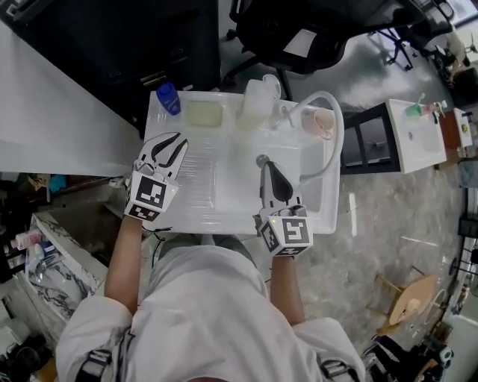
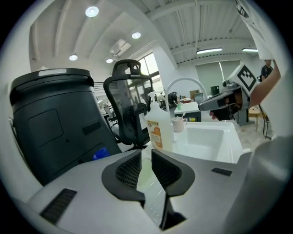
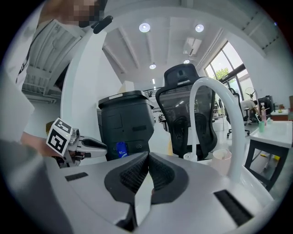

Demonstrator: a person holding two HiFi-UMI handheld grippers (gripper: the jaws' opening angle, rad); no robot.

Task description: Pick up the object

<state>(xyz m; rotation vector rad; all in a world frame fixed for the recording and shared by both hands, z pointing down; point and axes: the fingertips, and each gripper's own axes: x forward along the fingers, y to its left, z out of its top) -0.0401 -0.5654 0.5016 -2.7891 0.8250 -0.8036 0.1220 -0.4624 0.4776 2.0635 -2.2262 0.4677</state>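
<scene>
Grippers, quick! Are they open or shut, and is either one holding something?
Left gripper: open, jaws apart, nothing between them.
Right gripper: shut, jaws together, holding nothing.

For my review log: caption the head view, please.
Left gripper, open, and right gripper, shut, held above a white sink unit.

Bright ceiling lights (image 2: 92, 11), strong fisheye warping, dark corners.
</scene>
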